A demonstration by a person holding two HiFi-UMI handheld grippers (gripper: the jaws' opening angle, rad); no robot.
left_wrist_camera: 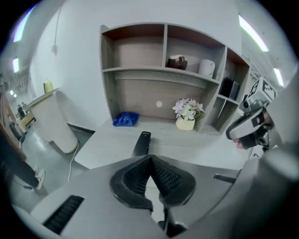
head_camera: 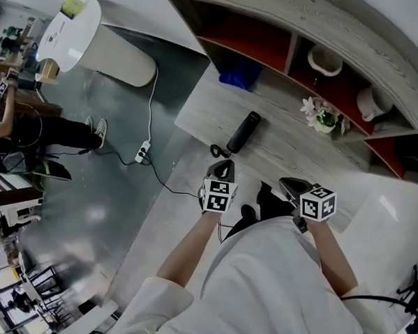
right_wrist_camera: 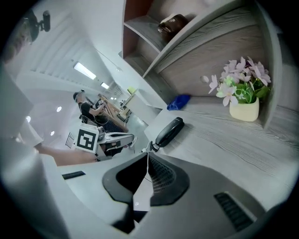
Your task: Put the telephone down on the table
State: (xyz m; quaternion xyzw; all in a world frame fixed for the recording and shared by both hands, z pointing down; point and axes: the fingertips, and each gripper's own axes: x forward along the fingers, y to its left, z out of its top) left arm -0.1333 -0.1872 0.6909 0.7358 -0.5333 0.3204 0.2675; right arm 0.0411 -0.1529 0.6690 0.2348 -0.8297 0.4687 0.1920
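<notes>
The black telephone handset [head_camera: 242,132] lies flat on the grey wooden table [head_camera: 198,106], its coiled cord at the near end. It also shows in the left gripper view as the telephone [left_wrist_camera: 141,142] and in the right gripper view as the telephone [right_wrist_camera: 169,131]. My left gripper [head_camera: 225,166] hovers just short of the handset's near end; its jaws [left_wrist_camera: 150,159] meet at the tips with nothing between them. My right gripper [head_camera: 287,183] is further right over the table's front edge, its jaws [right_wrist_camera: 147,156] likewise touching and empty.
A small pot of flowers [head_camera: 323,118] and a blue cloth [head_camera: 238,77] sit at the back of the table under a shelf unit with jars. On the floor at the left are a white bin [head_camera: 97,42], a power strip with cable [head_camera: 143,151] and a seated person [head_camera: 29,129].
</notes>
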